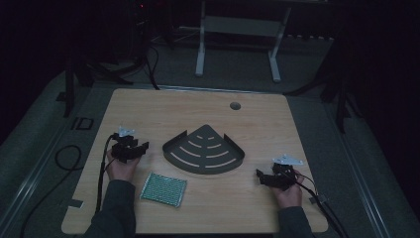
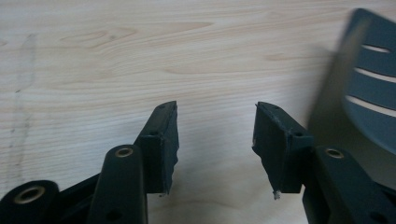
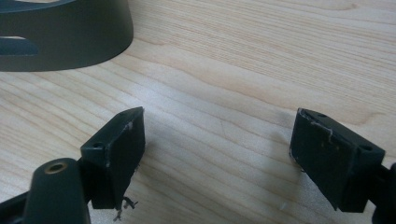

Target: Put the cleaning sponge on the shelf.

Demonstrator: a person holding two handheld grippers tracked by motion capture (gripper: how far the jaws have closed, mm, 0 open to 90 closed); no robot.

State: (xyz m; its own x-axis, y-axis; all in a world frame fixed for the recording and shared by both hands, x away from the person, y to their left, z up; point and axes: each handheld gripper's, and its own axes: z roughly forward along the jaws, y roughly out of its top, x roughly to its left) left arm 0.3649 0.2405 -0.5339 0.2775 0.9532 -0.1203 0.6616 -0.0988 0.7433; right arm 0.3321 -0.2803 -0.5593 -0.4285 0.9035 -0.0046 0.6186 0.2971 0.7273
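Two grippers, the left gripper [image 1: 141, 147] and the right gripper [image 1: 259, 174], have jaws wide open and hold nothing, resting on the table [image 1: 148, 106] either side of the dark tray [image 1: 205, 148].

One dark grey fan-shaped slotted metal tray [image 1: 173, 147]; one green square mesh-patterned pad [image 1: 164, 189]; two black two-jaw grippers — left [image 1: 140, 147], right [image 1: 261, 174]; one light wooden table [image 1: 148, 106] — single round hole [image 1: 235, 105].
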